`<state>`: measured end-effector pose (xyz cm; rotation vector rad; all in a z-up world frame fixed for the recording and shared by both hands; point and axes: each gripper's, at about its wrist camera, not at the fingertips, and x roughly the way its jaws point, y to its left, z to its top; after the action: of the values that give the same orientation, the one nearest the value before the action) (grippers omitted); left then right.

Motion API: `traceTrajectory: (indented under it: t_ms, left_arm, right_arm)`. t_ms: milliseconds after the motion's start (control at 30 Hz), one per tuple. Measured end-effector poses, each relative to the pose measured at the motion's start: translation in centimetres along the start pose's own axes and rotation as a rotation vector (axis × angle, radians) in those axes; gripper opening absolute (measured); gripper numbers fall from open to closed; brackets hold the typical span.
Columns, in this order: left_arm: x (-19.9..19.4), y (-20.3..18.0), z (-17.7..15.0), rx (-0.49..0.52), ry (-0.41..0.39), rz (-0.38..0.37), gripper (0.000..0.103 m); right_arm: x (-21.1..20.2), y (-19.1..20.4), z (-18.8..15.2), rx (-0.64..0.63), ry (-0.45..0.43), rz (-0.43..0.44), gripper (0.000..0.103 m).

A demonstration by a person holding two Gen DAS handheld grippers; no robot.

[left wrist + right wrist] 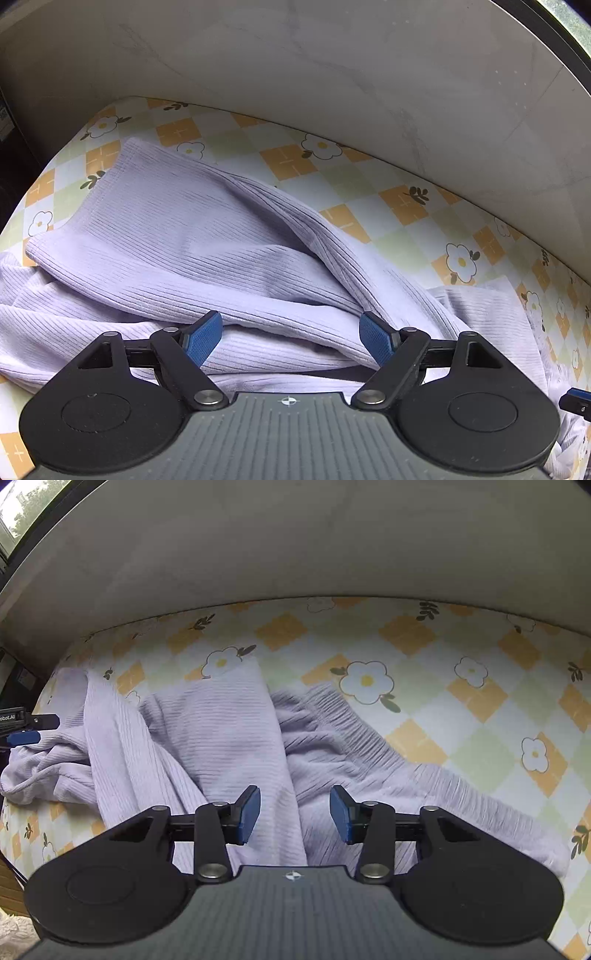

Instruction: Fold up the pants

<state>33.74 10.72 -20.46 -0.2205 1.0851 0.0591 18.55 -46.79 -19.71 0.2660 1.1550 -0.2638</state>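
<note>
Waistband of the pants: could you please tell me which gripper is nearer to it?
Right. The right gripper hovers open beside the waistband; the left gripper is far across the pants, over the legs.

Crumpled lilac ribbed pants (192,240) spread across the flower-checked tablecloth (291,162), filling the left wrist frame's centre and lower left; bare cloth along the upper right. In the right wrist frame, pants (229,731) centre-left, tablecloth (480,701) right.

Black gripper (291,338), 2 blue pads (204,339)
</note>
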Motion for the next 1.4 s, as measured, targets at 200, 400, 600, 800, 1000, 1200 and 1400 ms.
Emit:
traceTrajectory:
  t_ms: [200,400,600,800,1000,1200,1400]
  left_arm:
    - [3.1,-3.0,2.8,-0.06,0.025,0.007,0.093]
    - [9.1,-5.9,3.9,-0.075,0.125,0.119,0.093]
    - [9.0,-5.9,2.0,-0.085,0.099,0.104,0.065]
    - [5.3,-5.0,0.6,-0.065,0.039,0.077,0.021]
    - [0.2,-4.8,-2.9,0.022,-0.039,0.127,0.02]
    - [-0.1,-2.2,-6.9,-0.1,0.083,0.097,0.02]
    - [-0.1,-1.1,-9.5,-0.111,0.153,0.119,0.021]
  right_arm:
    - [6.7,-0.6,3.9,-0.095,-0.051,-0.118,0.079]
    - [9.9,0.4,2.9,-0.093,0.006,-0.094,0.08]
    - [8.3,0.6,0.4,-0.095,-0.029,-0.042,0.036]
    - [3.4,-2.3,-0.6,0.047,-0.213,-0.081,0.034]
    - [-3.0,-8.6,-0.9,0.222,-0.429,-0.313,0.034]
    - [-3.2,-13.5,-2.6,0.348,-0.401,-0.384,0.034]
    - [-1.7,-11.7,-4.6,0.292,-0.329,-0.451,0.039]
